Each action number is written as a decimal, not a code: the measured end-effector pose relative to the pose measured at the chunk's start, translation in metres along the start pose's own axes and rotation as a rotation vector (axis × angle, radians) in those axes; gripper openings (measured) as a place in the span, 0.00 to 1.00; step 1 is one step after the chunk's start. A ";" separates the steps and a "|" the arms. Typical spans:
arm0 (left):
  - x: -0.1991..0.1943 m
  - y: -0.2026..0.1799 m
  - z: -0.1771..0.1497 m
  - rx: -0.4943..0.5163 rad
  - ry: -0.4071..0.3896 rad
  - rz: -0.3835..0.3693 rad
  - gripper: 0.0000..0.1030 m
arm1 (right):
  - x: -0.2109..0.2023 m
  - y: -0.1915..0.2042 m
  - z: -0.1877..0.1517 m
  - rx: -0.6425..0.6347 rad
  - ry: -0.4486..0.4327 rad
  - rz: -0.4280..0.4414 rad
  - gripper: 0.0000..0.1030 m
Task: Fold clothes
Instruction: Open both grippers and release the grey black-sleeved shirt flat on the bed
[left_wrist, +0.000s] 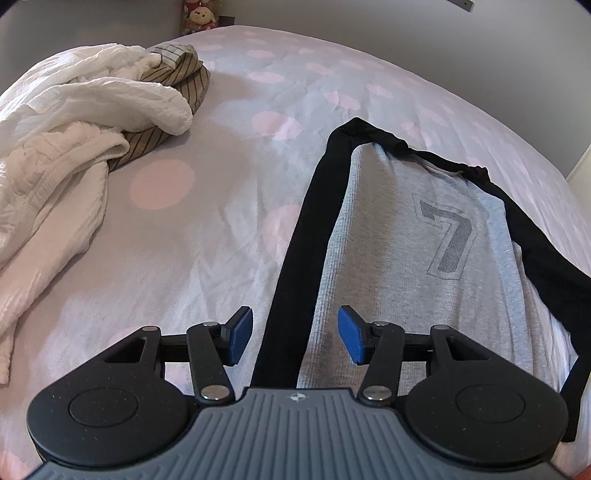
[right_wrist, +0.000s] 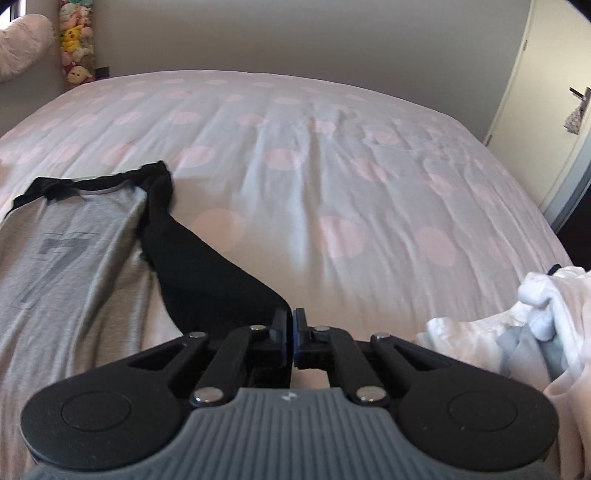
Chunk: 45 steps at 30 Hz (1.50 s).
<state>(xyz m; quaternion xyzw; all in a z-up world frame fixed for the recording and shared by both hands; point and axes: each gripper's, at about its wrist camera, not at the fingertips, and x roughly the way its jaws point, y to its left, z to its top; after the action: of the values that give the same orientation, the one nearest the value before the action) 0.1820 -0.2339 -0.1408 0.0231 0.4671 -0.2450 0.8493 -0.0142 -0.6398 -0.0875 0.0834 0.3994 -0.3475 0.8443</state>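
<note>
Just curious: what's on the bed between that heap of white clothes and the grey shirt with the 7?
Nothing: in the left wrist view only bare dotted sheet lies between the white heap and the shirt.

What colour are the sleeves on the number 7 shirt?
Black, against a grey body; the left wrist view shows the sleeves of the shirt best.

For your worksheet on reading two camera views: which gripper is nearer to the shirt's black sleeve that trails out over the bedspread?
Right. The right gripper is shut on that sleeve's end; the left gripper hangs open over the shirt's opposite side.
</note>
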 end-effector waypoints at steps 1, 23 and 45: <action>0.001 0.001 0.000 -0.003 0.002 0.002 0.48 | 0.006 -0.006 0.003 0.011 0.008 -0.025 0.04; 0.009 0.004 -0.003 -0.007 0.066 0.011 0.48 | -0.042 0.063 -0.059 0.079 -0.159 0.206 0.39; 0.009 0.013 -0.011 -0.076 0.136 -0.069 0.51 | -0.014 0.093 -0.081 0.125 0.041 0.452 0.58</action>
<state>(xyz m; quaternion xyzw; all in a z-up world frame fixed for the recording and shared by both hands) 0.1831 -0.2232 -0.1565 -0.0088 0.5332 -0.2541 0.8069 -0.0098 -0.5295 -0.1434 0.2298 0.3652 -0.1720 0.8856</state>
